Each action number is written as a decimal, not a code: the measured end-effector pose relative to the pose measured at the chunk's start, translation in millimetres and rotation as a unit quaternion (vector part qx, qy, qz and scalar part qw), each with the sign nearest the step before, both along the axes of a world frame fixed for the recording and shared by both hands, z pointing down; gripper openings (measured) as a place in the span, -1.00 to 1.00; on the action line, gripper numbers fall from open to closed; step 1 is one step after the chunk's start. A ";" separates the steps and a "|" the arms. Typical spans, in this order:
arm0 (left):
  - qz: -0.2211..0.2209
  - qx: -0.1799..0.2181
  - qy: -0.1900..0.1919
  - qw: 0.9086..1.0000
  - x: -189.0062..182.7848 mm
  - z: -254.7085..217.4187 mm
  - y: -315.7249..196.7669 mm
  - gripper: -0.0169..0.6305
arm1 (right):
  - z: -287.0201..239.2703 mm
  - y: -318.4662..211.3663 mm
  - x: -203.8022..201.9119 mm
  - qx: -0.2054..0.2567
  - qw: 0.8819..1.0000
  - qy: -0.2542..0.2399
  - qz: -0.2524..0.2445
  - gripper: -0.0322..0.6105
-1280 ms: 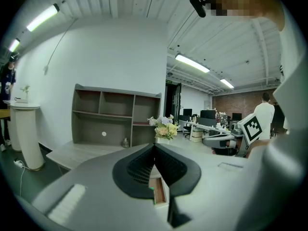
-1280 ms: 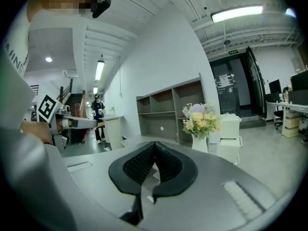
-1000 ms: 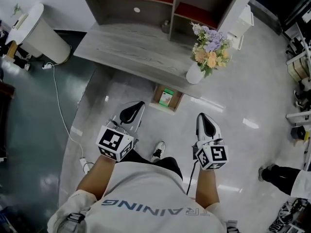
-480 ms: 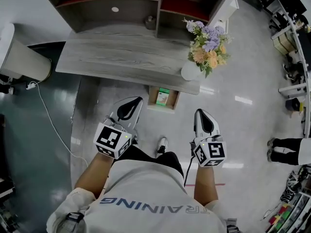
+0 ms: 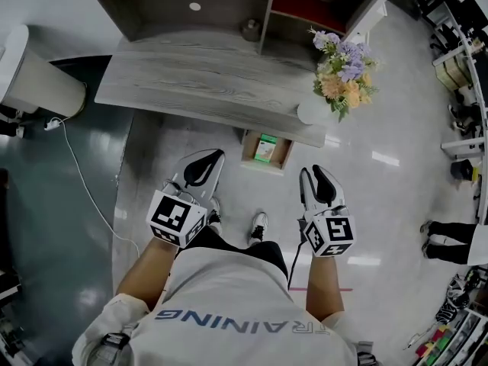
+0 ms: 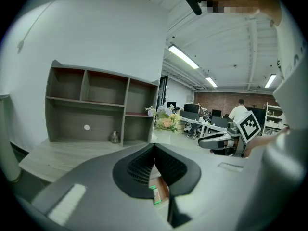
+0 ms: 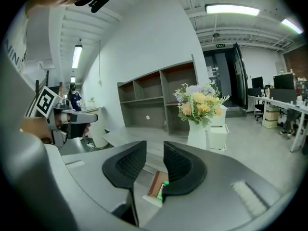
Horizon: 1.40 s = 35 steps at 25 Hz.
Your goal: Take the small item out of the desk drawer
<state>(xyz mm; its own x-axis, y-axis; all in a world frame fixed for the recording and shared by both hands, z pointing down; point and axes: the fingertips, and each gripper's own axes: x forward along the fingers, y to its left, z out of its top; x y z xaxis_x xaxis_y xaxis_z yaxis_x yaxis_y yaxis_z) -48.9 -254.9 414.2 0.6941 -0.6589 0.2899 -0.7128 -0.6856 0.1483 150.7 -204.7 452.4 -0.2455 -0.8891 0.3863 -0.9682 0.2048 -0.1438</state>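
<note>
I hold the left gripper point(image 5: 206, 161) just short of the grey wood-grain desk point(image 5: 191, 82), its black jaws pressed together on nothing. The right gripper point(image 5: 320, 175), also short of the desk, has just been opening its jaws to a narrow gap that holds nothing. Under the desk's front edge the small wooden drawer point(image 5: 248, 151) stands pulled out, and the small green item point(image 5: 264, 149) lies inside it. A white vase of flowers point(image 5: 341, 71) stands on the desk's right end.

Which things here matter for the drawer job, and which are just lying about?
Job: open drawer, green small item inside it, desk.
Lying about: flower vase, small jar, white bin.
</note>
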 end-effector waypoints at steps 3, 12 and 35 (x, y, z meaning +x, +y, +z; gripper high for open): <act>0.000 0.002 -0.002 1.000 2.1 -3.3 6.6 -0.95 | 1.1 3.5 1.1 -0.004 1.000 -0.001 -0.004 -0.35; 0.007 0.008 0.011 1.000 14.6 -7.4 20.3 -0.95 | 6.1 16.8 4.3 -0.020 0.999 0.030 -0.009 0.60; -0.005 -0.018 -0.005 1.000 -4.4 42.1 22.1 -0.95 | 147.2 -11.2 -16.2 -0.143 0.989 -0.002 0.022 0.56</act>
<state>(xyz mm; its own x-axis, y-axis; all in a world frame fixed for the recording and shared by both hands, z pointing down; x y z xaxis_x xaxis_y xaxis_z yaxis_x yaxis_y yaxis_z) -53.3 -232.7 456.3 0.6843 -0.6549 0.3207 -0.7211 -0.6729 0.1647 134.4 -215.9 599.6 -0.2108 -0.7535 0.6228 -0.9745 0.1121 -0.1943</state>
